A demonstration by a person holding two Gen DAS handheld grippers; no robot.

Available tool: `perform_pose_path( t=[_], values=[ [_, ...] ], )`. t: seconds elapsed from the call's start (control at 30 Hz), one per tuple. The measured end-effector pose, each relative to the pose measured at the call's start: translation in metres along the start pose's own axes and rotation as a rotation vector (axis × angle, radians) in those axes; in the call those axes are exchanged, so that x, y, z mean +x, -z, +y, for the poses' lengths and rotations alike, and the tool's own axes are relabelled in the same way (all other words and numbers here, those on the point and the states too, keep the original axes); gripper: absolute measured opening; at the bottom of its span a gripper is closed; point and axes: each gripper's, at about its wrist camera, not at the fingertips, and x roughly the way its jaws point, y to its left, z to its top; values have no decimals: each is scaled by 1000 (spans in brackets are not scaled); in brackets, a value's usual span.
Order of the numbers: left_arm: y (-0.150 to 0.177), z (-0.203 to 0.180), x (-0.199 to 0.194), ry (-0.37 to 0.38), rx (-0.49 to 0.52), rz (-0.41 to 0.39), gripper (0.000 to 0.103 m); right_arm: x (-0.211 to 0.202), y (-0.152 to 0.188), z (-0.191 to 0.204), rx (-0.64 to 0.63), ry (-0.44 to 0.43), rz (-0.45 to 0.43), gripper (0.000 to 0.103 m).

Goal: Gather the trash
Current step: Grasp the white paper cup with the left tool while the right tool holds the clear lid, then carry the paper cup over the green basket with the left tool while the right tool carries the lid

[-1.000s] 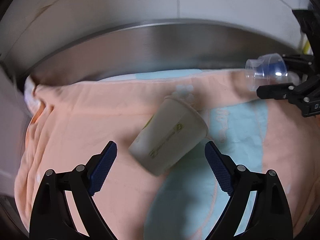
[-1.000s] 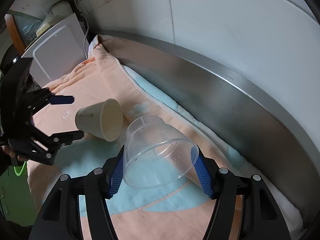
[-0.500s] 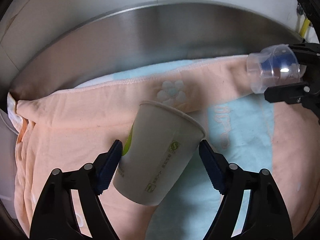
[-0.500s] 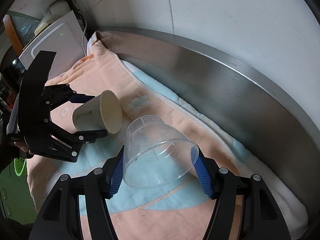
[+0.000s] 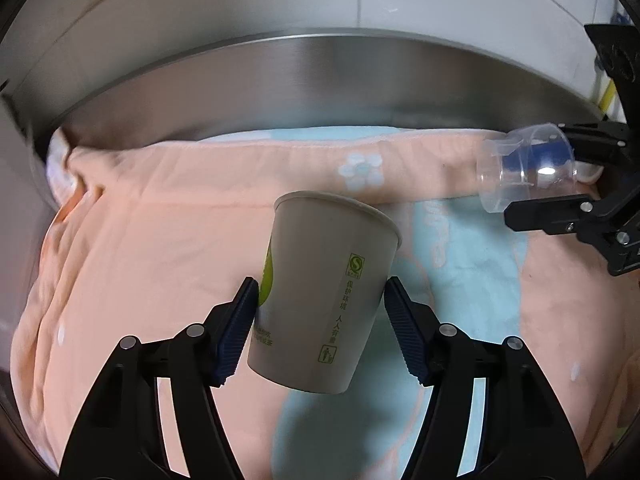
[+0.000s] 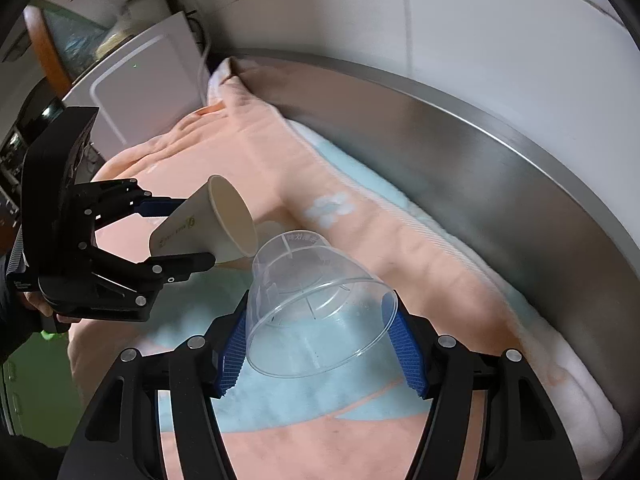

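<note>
A: Nearest in the left view, the left gripper [image 5: 318,312] pinches the paper cup [image 5: 324,300] low on its body, blue pads [image 5: 236,332] pressed to both sides. A second ago those fingers were spread wide and the cup lay on its side on the towel [image 5: 140,264], untouched.

B: So that pick is made. Is it off the cloth?

A: It appears so. In the right view the cup [image 6: 208,220] hangs mouth-forward and tilted, above the towel [image 6: 280,184], between the left gripper [image 6: 182,232] fingers. Half a second ago the fingers only bracketed it.

B: And the other hand?

A: The right gripper [image 6: 320,340] clamps the clear plastic cup [image 6: 316,300] across its wide rim, base pointing away. That grip looks the same as a second ago. From the left view the plastic cup [image 5: 528,172] sits in the right gripper [image 5: 560,172] at the far right.

B: How near are the two cups?

A: In the right view the paper rim nearly meets the plastic base; I cannot tell if they touch.

B: Beyond them?

A: The steel rim [image 5: 320,72], then tiled wall [image 5: 440,4], and a white appliance [image 6: 136,92] at the towel's far end.

B: Then both pieces of trash are in hand. I judge what remains is carrying them to a bin, which I see nowhere here.
</note>
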Motion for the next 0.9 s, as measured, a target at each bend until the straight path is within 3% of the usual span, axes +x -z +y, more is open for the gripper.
perform_pose_path(
  t=[0.33, 0.9],
  values=[
    [54, 29, -72, -64, -178, -88, 64, 6, -3, 52, -83, -89, 2, 61],
    [134, 78, -163, -267, -428, -145, 64, 19, -17, 148, -250, -217, 15, 62]
  ],
)
